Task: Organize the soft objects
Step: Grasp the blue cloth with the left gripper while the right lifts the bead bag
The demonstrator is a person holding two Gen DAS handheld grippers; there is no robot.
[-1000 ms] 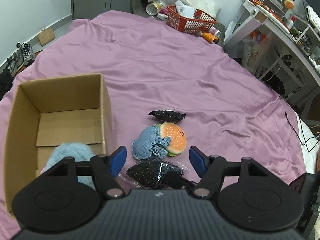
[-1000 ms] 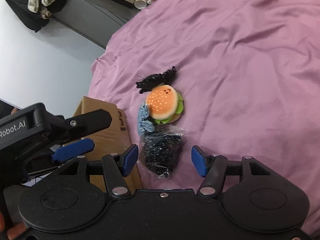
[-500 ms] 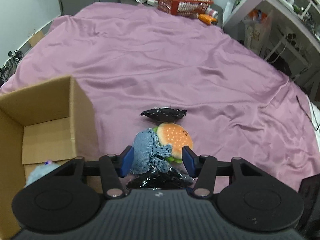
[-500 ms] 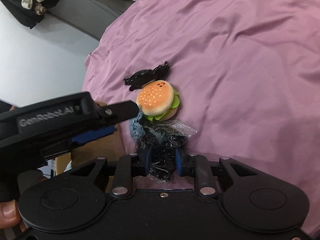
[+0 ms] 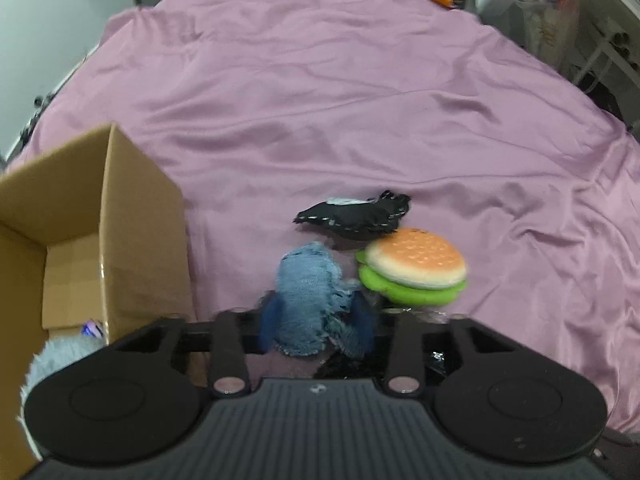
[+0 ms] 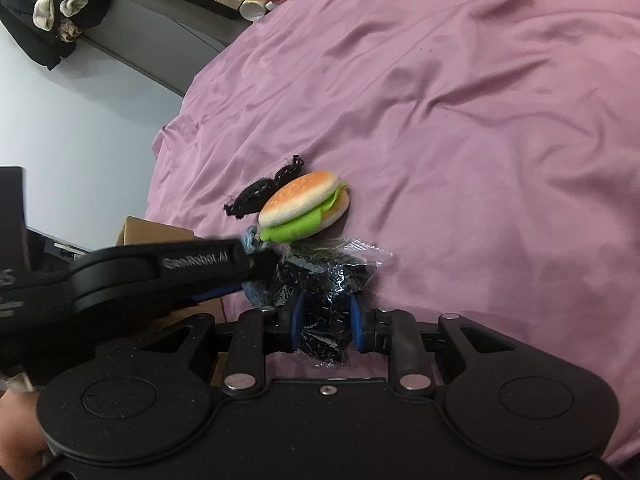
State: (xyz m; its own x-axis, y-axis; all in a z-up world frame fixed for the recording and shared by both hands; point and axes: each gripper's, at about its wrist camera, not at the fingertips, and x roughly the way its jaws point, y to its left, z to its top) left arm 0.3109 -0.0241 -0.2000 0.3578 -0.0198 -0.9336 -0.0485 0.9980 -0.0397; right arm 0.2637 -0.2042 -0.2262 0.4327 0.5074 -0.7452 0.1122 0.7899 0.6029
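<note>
Left gripper [image 5: 318, 320] pinching blue cloth [image 5: 310, 292]; right gripper [image 6: 326, 322] clamped on black packet [image 6: 324, 280] (burger [image 6: 304, 206] just beyond, tilted).

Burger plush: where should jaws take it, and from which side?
Grip the burger plush across its bun edges, coming from above on its open right side. It lies tilted, and a blue fuzzy item and a black pouch crowd its left and far sides.

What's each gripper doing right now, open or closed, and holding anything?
Left gripper: closed on the blue knitted cloth.
Right gripper: closed on the black item in a clear bag.
</note>
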